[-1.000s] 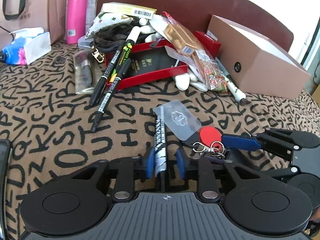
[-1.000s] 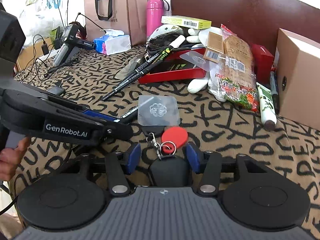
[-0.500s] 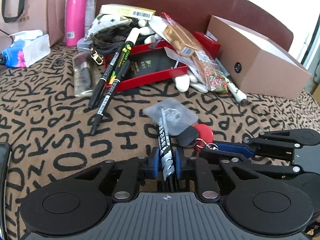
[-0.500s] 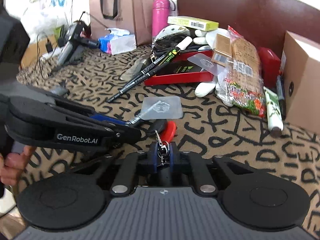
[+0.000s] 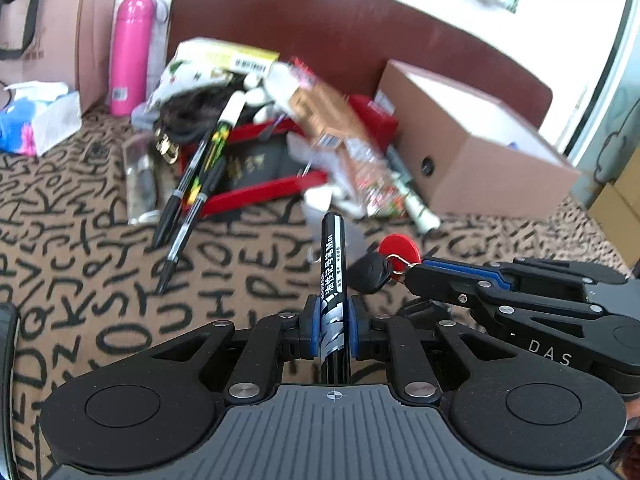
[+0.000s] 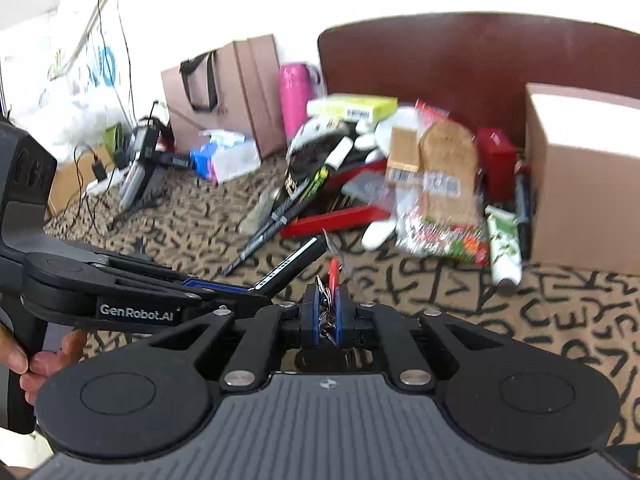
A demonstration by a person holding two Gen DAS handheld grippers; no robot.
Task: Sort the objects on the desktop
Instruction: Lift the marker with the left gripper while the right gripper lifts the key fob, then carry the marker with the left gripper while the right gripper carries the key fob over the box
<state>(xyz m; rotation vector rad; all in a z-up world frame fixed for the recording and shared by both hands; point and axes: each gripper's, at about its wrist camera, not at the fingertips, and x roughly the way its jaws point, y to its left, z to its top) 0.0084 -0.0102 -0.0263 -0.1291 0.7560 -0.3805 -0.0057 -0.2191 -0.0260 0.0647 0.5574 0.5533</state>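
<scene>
Jaws of left gripper clamped on black marker, right gripper pinching key ring

Motion blur smears the snack packets beyond reading.

Tan cloth printed with black letter-like scrawl covers counter. Black marker with white lettering and silver band, gripped between blue-padded fingers of black left gripper. Red round tag and black key fob on keyring. Hot-pink bottle at back. Red tray, dark inside. Brown cardboard box. Blue-and-white tissue pack. Dark maroon chair back.
</scene>
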